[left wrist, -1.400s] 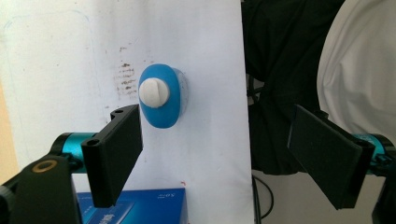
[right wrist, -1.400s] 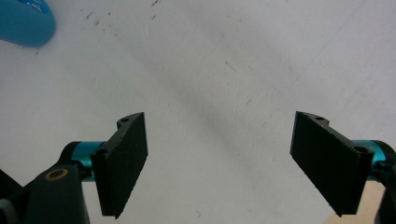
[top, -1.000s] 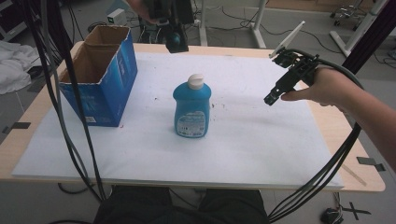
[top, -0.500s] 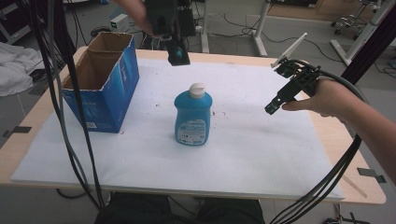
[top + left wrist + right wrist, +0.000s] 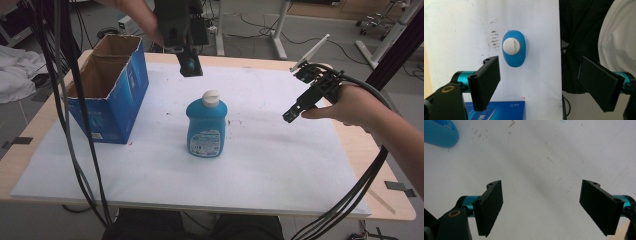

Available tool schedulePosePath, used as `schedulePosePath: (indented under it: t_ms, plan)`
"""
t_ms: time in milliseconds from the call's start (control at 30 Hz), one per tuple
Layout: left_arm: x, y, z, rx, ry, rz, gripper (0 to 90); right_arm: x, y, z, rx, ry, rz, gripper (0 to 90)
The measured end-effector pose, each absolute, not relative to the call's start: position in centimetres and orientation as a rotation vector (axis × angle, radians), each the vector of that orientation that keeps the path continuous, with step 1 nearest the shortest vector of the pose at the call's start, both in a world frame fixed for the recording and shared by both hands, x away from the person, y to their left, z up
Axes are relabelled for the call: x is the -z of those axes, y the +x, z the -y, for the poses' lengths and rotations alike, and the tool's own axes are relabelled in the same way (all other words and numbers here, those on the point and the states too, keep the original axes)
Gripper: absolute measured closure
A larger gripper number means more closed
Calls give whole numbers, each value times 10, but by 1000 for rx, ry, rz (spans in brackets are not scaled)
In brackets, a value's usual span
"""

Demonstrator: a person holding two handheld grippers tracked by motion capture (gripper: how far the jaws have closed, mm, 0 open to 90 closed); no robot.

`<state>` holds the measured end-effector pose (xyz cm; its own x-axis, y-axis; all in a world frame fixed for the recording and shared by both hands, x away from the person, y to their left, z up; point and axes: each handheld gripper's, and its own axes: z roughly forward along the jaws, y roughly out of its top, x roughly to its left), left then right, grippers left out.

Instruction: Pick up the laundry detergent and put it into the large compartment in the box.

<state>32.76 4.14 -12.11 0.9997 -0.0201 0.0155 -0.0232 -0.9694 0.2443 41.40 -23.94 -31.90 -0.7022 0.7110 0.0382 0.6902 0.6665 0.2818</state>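
Observation:
A blue bottle (image 5: pixel 206 127) with a white cap stands upright in the middle of the white sheet. My left gripper (image 5: pixel 189 64) hangs high above the table's far side and points down, open and empty. In the left gripper view the bottle (image 5: pixel 514 51) shows from above, beyond the wide-apart jaws of the left gripper (image 5: pixel 537 62). My right gripper (image 5: pixel 291 116) hovers to the right of the bottle, well clear of it, and is open. In the right gripper view the right gripper (image 5: pixel 541 185) has only bare sheet between its jaws, with the bottle's edge (image 5: pixel 439 132) at the top left.
An open blue cardboard box (image 5: pixel 107 92) stands on the table's left, and its top (image 5: pixel 499 110) lies below the left jaw. The white sheet (image 5: pixel 280 170) covers most of the wooden table (image 5: pixel 395 200). Black cables (image 5: pixel 75 125) hang at the left.
My left gripper has come a little lower in the picture, closer to above the bottle. The right gripper has kept its place and its opening.

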Motion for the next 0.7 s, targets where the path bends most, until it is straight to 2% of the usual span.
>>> schedulePosePath:
  t_ms: [700]
  plan:
    - [151,338,-40,-19,2895,12,181,319,415,242,-454,1188,-2793,183]
